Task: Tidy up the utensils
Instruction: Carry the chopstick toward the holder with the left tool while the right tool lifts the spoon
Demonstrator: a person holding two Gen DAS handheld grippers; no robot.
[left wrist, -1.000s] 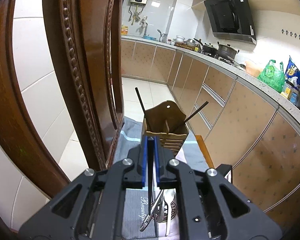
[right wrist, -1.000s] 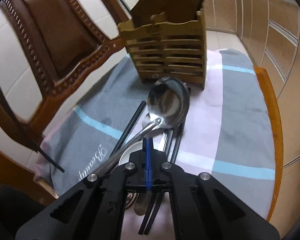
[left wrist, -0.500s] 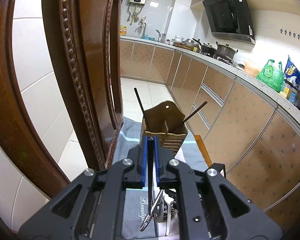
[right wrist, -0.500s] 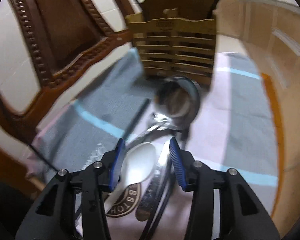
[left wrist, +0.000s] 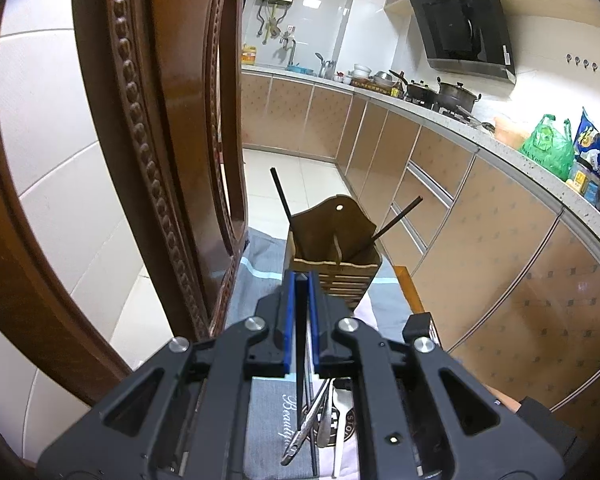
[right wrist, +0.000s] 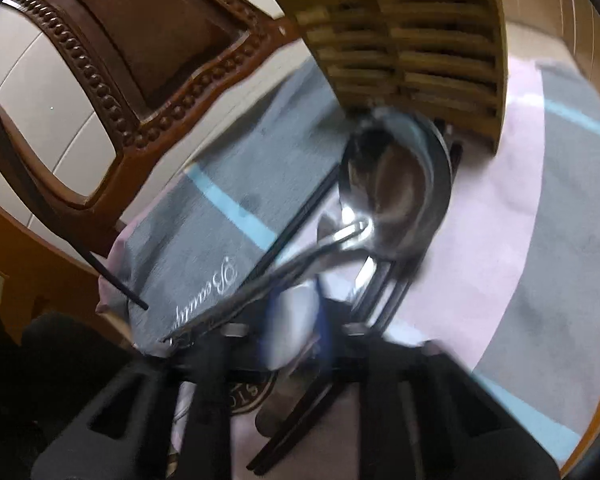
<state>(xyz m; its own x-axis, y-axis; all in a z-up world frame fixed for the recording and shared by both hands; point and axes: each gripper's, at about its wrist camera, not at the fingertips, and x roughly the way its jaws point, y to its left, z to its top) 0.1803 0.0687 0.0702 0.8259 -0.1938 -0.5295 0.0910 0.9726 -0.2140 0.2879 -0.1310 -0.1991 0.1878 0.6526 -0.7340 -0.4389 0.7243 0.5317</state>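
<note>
- The bench point(right wrist: 500, 248), under its striped cloth, carries the pile; the holder point(left wrist: 334, 258) stands at its far end with two chopsticks already in it.
- My right claw point(right wrist: 296, 320), shut a second ago, then spread wide, has now dropped onto the pile, straddling the white spoon point(right wrist: 296, 324). The view is blurred, so I cannot tell if it grips yet.
- The ladle point(right wrist: 396, 196) lies just beyond, untouched.
- My left claw point(left wrist: 301, 320) stays narrow, clamped on one chopstick point(left wrist: 301, 356), hanging short of the holder.
</note>
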